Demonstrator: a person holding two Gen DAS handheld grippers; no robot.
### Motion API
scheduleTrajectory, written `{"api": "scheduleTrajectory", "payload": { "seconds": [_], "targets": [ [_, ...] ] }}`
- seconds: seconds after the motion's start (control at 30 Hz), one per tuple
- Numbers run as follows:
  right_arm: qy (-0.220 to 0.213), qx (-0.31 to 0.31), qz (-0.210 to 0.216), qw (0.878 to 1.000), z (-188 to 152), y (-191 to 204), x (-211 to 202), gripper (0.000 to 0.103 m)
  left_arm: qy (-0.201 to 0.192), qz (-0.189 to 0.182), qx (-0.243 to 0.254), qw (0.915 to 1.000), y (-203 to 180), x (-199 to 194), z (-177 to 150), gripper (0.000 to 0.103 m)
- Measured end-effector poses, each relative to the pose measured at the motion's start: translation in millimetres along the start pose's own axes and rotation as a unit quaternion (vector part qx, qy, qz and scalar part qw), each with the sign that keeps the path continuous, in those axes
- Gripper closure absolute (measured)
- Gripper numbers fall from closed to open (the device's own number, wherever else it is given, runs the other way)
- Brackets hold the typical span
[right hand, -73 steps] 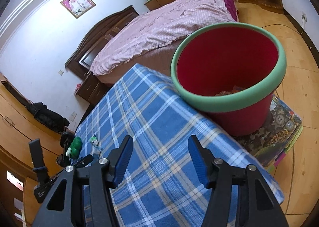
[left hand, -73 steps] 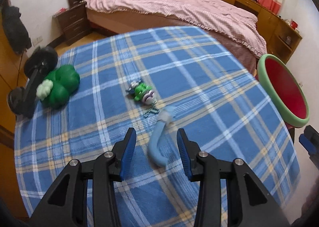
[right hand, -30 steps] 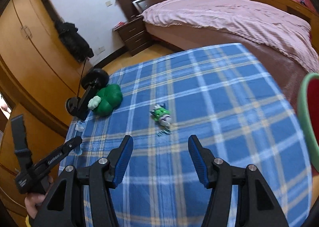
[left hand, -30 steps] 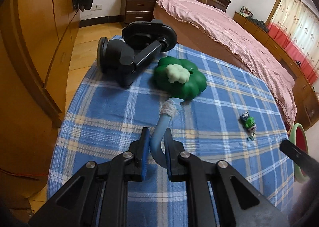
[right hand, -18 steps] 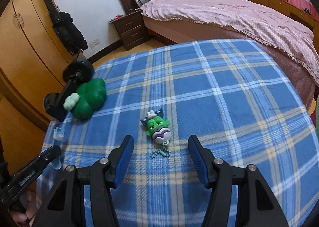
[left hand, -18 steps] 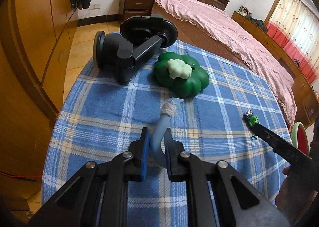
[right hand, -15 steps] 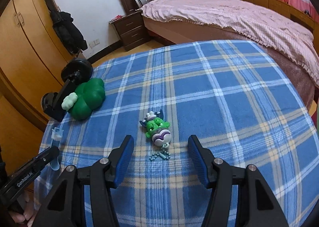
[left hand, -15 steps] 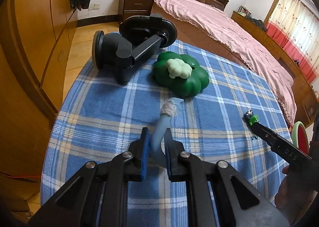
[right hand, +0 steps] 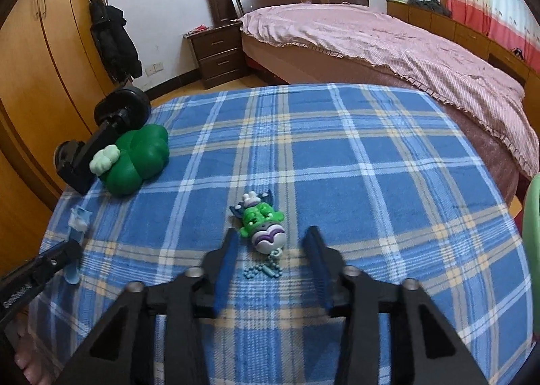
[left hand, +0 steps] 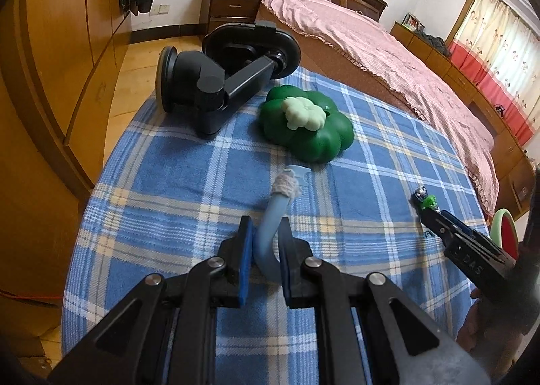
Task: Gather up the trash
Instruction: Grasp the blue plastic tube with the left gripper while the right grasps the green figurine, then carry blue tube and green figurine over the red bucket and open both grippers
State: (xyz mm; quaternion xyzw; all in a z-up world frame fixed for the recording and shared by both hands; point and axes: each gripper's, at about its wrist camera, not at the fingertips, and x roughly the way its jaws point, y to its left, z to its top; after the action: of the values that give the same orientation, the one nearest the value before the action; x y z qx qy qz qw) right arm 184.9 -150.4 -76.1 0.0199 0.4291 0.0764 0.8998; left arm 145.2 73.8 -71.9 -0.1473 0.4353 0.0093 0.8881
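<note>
The left hand-held gripper (left hand: 264,251) clamps a curved pale-blue tube (left hand: 270,233) above the plaid-covered desk (left hand: 168,165), near a green clover-shaped toy (left hand: 305,130).

Soft, even daylight from the curtained window (left hand: 496,57) fills the room; shadows on the table (right hand: 337,162) stay faint. Fisheye bending and dark vignetting mark the corners; the centre is sharp.
</note>
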Motion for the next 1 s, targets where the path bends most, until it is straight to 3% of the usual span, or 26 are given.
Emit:
{"api": "scheduleTrajectory", "payload": {
  "seconds": [0.07, 0.1, 0.27, 0.47, 1.0],
  "targets": [
    [0.001, 0.001, 0.001, 1.0, 1.0, -1.8, 0.9, 0.074, -0.002, -0.001, 0.001, 1.0, -1.2, -3.5, -0.6, 0.089],
    [0.002, 0.004, 0.003, 1.0, 1.5, -2.6, 0.7, 0.08, -0.003, -0.002, 0.002, 1.0, -1.8, -5.2, -0.9, 0.089],
    [0.013, 0.035, 0.029, 0.999, -0.4, -12.1, -7.0, 0.08, -0.02, -0.017, 0.013, 0.9996, -9.2, -19.7, -1.1, 0.089],
    [-0.003, 0.047, 0.036, 0.998, -10.1, -22.3, -37.7, 0.081, -0.02, -0.048, 0.029, 0.9982, -28.0, -29.7, -3.7, 0.089],
    [-0.082, 0.129, 0.051, 0.987, -49.0, -62.9, -138.8, 0.081, -0.029, -0.088, 0.073, 0.993, -69.6, -59.2, -17.9, 0.089]
  ]
}}
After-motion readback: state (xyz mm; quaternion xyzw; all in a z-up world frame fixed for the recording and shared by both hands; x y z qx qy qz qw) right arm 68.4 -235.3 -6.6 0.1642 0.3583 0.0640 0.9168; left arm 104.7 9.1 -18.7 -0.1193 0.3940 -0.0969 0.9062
